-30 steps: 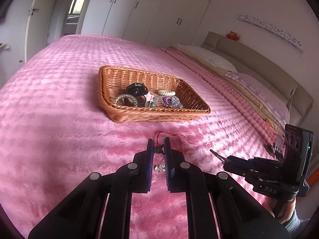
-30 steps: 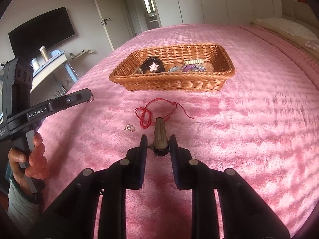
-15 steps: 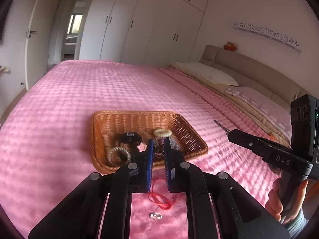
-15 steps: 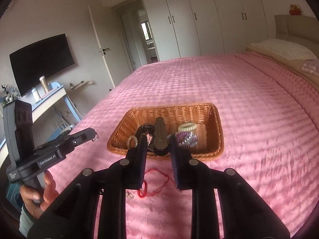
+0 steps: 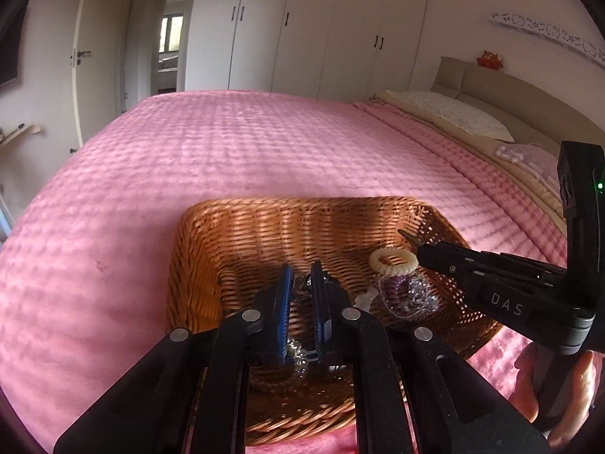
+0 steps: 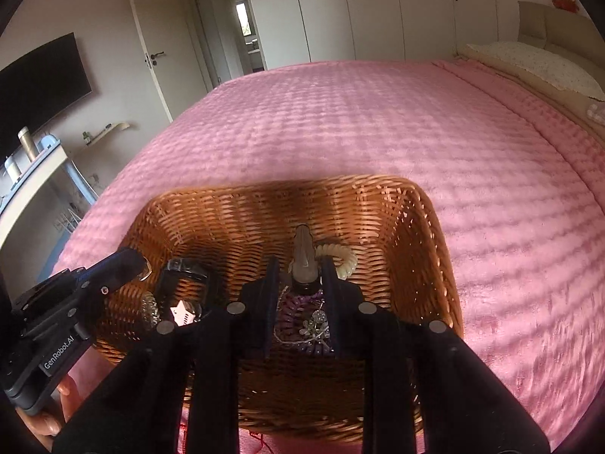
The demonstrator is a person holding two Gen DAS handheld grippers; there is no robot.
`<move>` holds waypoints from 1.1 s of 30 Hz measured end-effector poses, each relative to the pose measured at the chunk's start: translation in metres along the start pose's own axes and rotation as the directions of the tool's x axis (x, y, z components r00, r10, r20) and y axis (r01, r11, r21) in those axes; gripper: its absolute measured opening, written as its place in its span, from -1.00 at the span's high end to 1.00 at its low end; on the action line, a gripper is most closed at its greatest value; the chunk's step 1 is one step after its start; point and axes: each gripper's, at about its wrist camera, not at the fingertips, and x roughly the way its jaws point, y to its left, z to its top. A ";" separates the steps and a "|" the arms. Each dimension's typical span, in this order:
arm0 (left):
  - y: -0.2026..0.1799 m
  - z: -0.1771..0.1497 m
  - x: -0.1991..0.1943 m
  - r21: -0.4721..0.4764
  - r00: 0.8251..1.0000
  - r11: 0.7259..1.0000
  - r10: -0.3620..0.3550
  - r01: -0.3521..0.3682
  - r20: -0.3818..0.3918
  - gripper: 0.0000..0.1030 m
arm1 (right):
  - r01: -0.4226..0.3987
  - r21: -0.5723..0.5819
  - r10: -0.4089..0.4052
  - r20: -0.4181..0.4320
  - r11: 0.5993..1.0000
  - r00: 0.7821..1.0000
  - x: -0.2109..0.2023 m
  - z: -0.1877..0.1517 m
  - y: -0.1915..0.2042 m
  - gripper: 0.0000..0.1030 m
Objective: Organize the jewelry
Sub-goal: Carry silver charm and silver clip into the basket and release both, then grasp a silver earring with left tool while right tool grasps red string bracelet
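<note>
While both of our grippers hang over the wicker basket, this is what we see.

Left gripper: our blue-padded jaws are nearly together and pinch a small metal piece, a ring or charm by the look of it; we cannot tell which.

Right gripper: our jaws are clamped on the dark base of a brown hair clip, whose tip points toward the basket's far wall.

Basket: it sits on the pink bedspread, and both grippers are above its inside.

Inside the basket: a cream spiral hair tie lies near the right wall, touching a purple beaded bracelet just in front of it. In the right wrist view a black hair accessory and a pale pink star clip lie toward the left side, and a clear beaded bracelet shows under our left jaws.

Hands: part of a hand grips the right gripper's handle at the edge of the left wrist view.

Room: white wardrobes stand behind the bed and a pillow lies at its head.
</note>
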 end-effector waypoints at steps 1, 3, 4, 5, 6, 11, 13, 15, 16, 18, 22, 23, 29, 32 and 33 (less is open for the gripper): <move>0.002 -0.002 0.002 -0.005 1.000 1.000 -0.003 0.002 -0.007 0.83 | -0.004 0.002 0.004 -0.006 1.000 1.000 0.003 -0.002 0.000 0.60; 0.003 -0.004 0.005 -0.011 1.000 1.000 -0.008 0.008 -0.018 0.83 | -0.010 0.010 0.011 -0.021 1.000 1.000 0.006 -0.005 0.001 0.60; 0.004 -0.005 0.006 -0.013 1.000 1.000 -0.010 0.010 -0.024 0.82 | -0.017 0.014 0.018 -0.027 1.000 0.999 0.006 -0.007 0.001 0.60; 0.006 -0.006 0.005 -0.023 1.000 1.000 -0.016 0.015 -0.027 0.81 | -0.030 0.022 0.031 -0.031 0.999 0.999 0.005 -0.009 0.000 0.60; 0.006 -0.007 0.003 -0.030 0.999 0.999 -0.025 0.024 -0.026 0.72 | -0.042 0.029 0.043 -0.030 0.999 0.999 0.003 -0.009 -0.001 0.55; 0.003 -0.005 -0.018 -0.029 0.999 0.999 -0.041 0.041 0.013 0.49 | -0.040 0.023 0.040 0.018 0.999 0.999 -0.022 -0.012 -0.002 0.08; -0.001 -0.004 -0.028 -0.031 0.999 0.999 -0.043 0.044 0.029 0.48 | -0.048 0.013 0.048 0.035 0.999 0.998 -0.037 -0.017 0.000 0.08; -0.004 -0.004 -0.040 -0.036 0.997 0.998 -0.055 0.057 0.045 0.48 | -0.052 0.007 0.052 0.061 0.999 0.997 -0.057 -0.025 0.003 0.08; -0.007 -0.005 -0.049 -0.032 0.997 0.998 -0.061 0.063 0.054 0.48 | -0.056 0.003 0.056 0.070 0.998 0.996 -0.066 -0.029 0.005 0.08; -0.013 -0.010 -0.068 -0.027 0.995 0.997 -0.068 0.070 0.076 0.48 | -0.064 -0.008 0.065 0.091 0.998 0.994 -0.085 -0.039 0.008 0.08; -0.017 -0.026 -0.103 -0.036 0.992 0.996 -0.077 0.082 0.104 0.44 | -0.093 -0.032 0.095 0.094 0.995 0.991 -0.113 -0.061 0.019 0.09; -0.017 -0.030 -0.109 -0.039 0.991 0.996 -0.081 0.085 0.107 0.44 | -0.100 -0.038 0.103 0.087 0.994 0.991 -0.115 -0.067 0.021 0.09; -0.013 -0.071 -0.137 -0.066 0.995 0.995 -0.073 0.078 0.074 0.44 | -0.132 -0.079 0.132 -0.007 0.988 0.991 -0.101 -0.104 0.044 0.16; -0.009 -0.092 -0.133 -0.086 0.998 0.994 -0.070 0.070 0.010 0.44 | -0.159 -0.087 0.153 -0.068 0.983 0.986 -0.085 -0.119 0.054 0.35; -0.006 -0.098 -0.130 -0.097 0.997 0.993 -0.076 0.074 -0.016 0.44 | -0.163 -0.097 0.154 -0.088 0.982 0.984 -0.080 -0.123 0.058 0.40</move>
